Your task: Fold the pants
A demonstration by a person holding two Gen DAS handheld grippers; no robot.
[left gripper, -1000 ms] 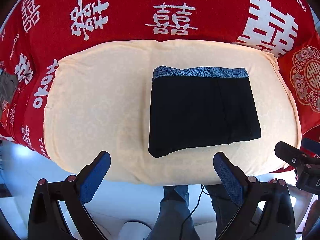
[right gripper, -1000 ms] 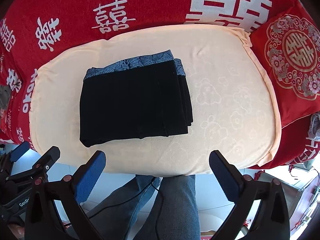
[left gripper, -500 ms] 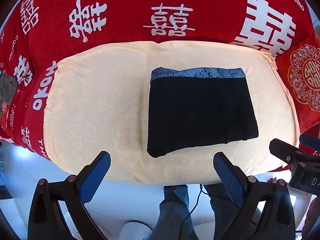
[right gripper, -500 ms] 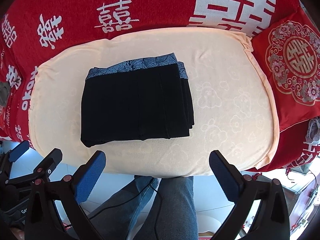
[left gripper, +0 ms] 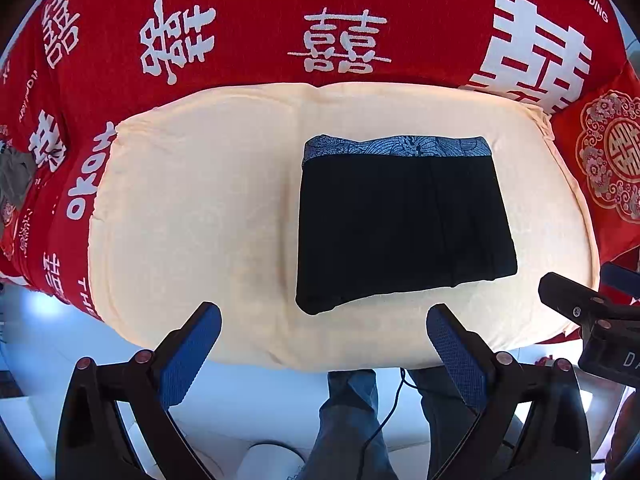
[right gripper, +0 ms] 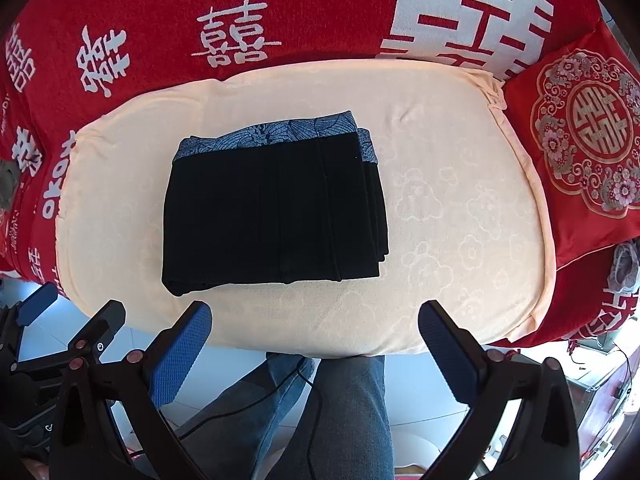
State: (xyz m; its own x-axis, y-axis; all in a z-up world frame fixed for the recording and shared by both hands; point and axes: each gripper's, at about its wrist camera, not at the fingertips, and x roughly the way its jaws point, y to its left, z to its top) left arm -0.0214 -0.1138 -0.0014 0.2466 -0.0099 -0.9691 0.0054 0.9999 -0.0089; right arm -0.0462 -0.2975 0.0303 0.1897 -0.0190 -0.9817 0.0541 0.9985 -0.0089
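Observation:
The black pants point(left gripper: 404, 224) lie folded into a compact rectangle on a cream cushion point(left gripper: 192, 216), their blue patterned waistband along the far edge. In the right wrist view the same pants point(right gripper: 272, 216) show stacked layers at their right side, on the cushion point(right gripper: 460, 216). My left gripper point(left gripper: 324, 340) hangs open before the cushion's near edge, holding nothing. My right gripper point(right gripper: 314, 338) is open too, short of the cushion's near edge and apart from the pants.
A red cover with white characters point(left gripper: 340, 44) drapes the sofa behind the cushion. A red embroidered pillow point(right gripper: 584, 136) sits at the right. A person's legs in jeans point(right gripper: 344, 408) and a black cable stand below. The right gripper's body point(left gripper: 592, 320) shows at the left view's right edge.
Both grippers have drawn slightly back from the cushion and stay open. The pants have not moved.

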